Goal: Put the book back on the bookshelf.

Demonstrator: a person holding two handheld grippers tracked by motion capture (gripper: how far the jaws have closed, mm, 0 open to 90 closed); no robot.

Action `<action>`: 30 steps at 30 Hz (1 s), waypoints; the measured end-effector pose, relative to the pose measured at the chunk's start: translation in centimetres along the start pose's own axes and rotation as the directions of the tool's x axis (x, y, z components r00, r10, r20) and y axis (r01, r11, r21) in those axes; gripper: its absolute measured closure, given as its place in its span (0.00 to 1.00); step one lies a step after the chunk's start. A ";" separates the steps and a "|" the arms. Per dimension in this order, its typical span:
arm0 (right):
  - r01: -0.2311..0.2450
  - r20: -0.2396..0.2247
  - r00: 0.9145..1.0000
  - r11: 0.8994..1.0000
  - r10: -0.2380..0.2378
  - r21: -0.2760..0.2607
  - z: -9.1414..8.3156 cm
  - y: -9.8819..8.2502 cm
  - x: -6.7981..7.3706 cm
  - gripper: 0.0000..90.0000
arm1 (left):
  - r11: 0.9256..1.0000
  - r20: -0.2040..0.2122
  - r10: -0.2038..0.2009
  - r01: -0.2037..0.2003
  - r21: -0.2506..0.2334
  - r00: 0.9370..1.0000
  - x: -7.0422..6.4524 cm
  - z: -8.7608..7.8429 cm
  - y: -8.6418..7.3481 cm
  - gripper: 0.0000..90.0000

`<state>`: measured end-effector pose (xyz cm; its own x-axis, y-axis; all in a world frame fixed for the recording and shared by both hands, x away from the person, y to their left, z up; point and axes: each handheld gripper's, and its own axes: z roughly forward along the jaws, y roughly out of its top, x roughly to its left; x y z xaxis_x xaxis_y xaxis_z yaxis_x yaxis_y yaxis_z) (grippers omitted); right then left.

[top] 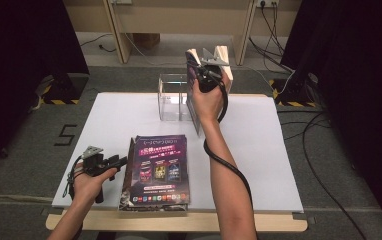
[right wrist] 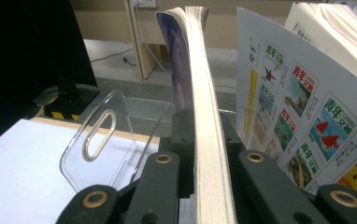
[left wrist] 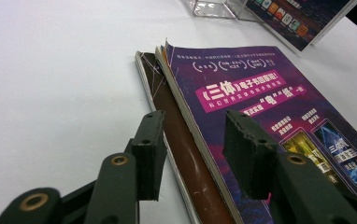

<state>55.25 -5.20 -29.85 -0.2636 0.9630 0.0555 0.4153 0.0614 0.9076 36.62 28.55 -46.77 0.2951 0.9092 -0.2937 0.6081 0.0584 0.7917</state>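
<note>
Standing on edge beside the clear acrylic holder at the table's far side, a magazine is pinched between the right gripper's jaws — forearm stretched forward, hand raised. The left gripper rests low, jaws spread, beside the purple-covered stack headed "三体"; a loose page reads "青年文摘".

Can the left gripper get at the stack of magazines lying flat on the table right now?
Probably yes: the left gripper sits with jaws open at the stack of magazines, straddling its near edge, with nothing between them.
</note>
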 end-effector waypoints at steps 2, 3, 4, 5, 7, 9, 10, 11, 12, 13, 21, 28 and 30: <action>-0.005 0.003 1.000 1.000 0.005 -0.013 -0.1 0.1 0.1 0.92 | 1.000 0.000 -0.001 0.001 -0.003 1.000 0.0 0.0 0.0 0.64; 0.005 0.007 1.000 1.000 -0.004 -0.019 -0.1 0.2 0.0 0.92 | 1.000 0.000 -0.002 0.002 -0.003 1.000 0.0 0.0 0.0 0.64; -0.003 0.011 1.000 1.000 0.003 -0.020 -0.1 0.2 0.0 0.92 | 1.000 0.000 -0.002 0.002 -0.003 1.000 0.0 0.0 0.0 0.64; -0.004 0.013 1.000 1.000 0.005 -0.023 -0.1 0.3 0.0 0.92 | 1.000 0.002 -0.002 0.002 -0.003 1.000 0.0 0.0 0.0 0.64; -0.007 0.014 1.000 1.000 0.008 -0.025 -0.1 0.3 0.0 0.92 | 1.000 0.002 -0.002 0.002 -0.004 1.000 0.0 -0.1 0.1 0.64; -0.008 0.024 1.000 0.999 0.009 -0.039 0.0 0.4 0.0 0.92 | 1.000 0.000 -0.003 0.003 -0.005 1.000 0.1 -0.1 0.1 0.64; -0.006 0.029 1.000 0.999 0.007 -0.042 0.1 0.4 0.0 0.92 | 1.000 0.000 -0.004 0.004 -0.006 1.000 0.1 0.0 0.1 0.64; -0.008 0.031 0.999 0.999 0.010 -0.049 0.1 0.4 0.0 0.92 | 1.000 0.001 -0.005 0.005 -0.007 1.000 0.1 0.0 0.1 0.64; -0.012 0.032 0.999 0.999 0.013 -0.050 0.2 0.4 -0.1 0.92 | 1.000 0.001 -0.004 0.004 -0.006 1.000 0.1 0.0 0.1 0.64; -0.020 0.034 0.999 0.998 0.022 -0.051 0.2 0.5 -0.1 0.92 | 1.000 0.002 -0.005 0.005 -0.006 1.000 0.1 0.0 0.1 0.64; -0.025 0.039 0.999 0.998 0.028 -0.054 0.9 0.5 -0.3 0.92 | 1.000 0.002 -0.006 0.006 -0.006 1.000 0.1 0.0 0.1 0.64; -0.036 0.046 0.998 0.998 0.038 -0.051 1.5 0.6 -0.3 0.92 | 1.000 0.001 -0.008 0.008 -0.007 1.000 0.2 0.0 0.1 0.64; -0.030 0.047 0.998 0.998 0.033 -0.053 1.7 0.5 -0.4 0.92 | 1.000 -0.001 -0.010 0.010 -0.008 1.000 0.3 0.0 0.1 0.64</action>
<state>57.07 -5.09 -30.09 -0.2085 0.9758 0.0656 0.3765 0.0182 0.9262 36.71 28.81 -46.77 0.2880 0.9090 -0.3012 0.6054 0.0709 0.7927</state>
